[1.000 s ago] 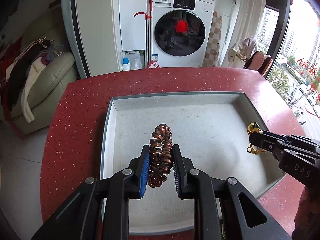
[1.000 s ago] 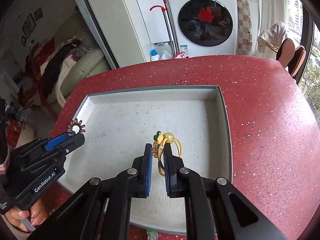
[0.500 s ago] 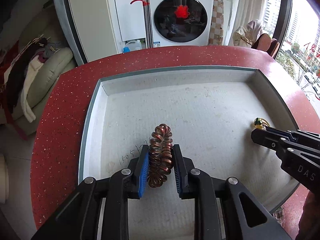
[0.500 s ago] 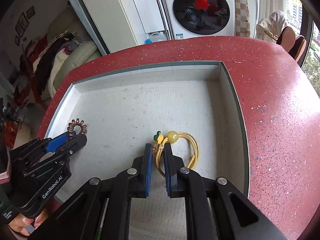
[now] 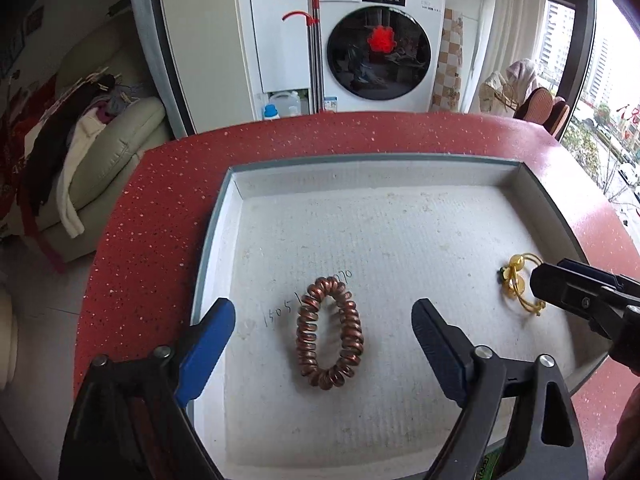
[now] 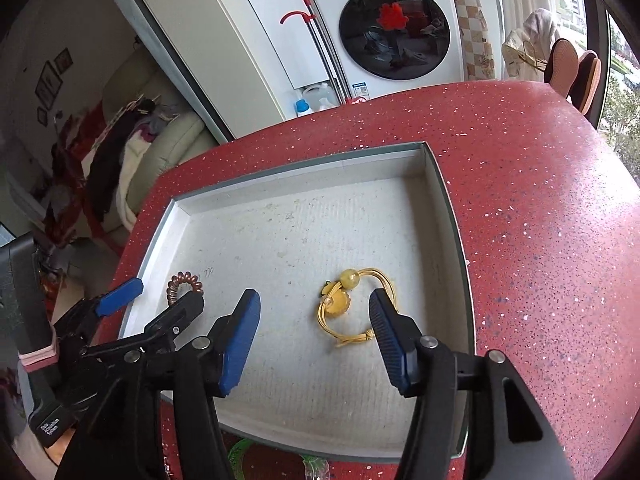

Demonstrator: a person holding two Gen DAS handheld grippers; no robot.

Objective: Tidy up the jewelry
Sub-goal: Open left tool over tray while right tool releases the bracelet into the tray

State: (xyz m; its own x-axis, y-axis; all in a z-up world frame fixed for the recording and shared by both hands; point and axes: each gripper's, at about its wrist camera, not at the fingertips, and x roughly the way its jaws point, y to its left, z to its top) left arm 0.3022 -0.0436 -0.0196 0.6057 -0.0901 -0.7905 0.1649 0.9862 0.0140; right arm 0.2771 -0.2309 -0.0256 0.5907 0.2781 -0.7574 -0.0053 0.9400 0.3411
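1. Speckled red stone forms the rounded surface (image 5: 152,216), glossy with pale flecks; behind it stand a white front-loading washing machine (image 5: 378,40) and a cream sofa (image 5: 116,148) heaped with clothes.
2. On the surface sits a shallow square tray (image 5: 218,216) with a grey rim, white walls and a pale, finely ribbed floor bearing handwritten digits.
3. A copper-coloured spiral coil bracelet (image 5: 330,332), an oval loop of tight metallic turns, lies on the tray floor between the left gripper (image 5: 323,322) and its blue ribbed fingers (image 5: 208,332), which are spread wide and touch nothing.
4. A yellow cord bracelet (image 6: 354,304) with a round amber bead and a scalloped yellow charm lies on the tray floor nearer the right wall.
5. The right gripper (image 6: 314,314) has its fingers (image 6: 240,336) spread wide; the cord loop lies between them, the right one just beside the cord.
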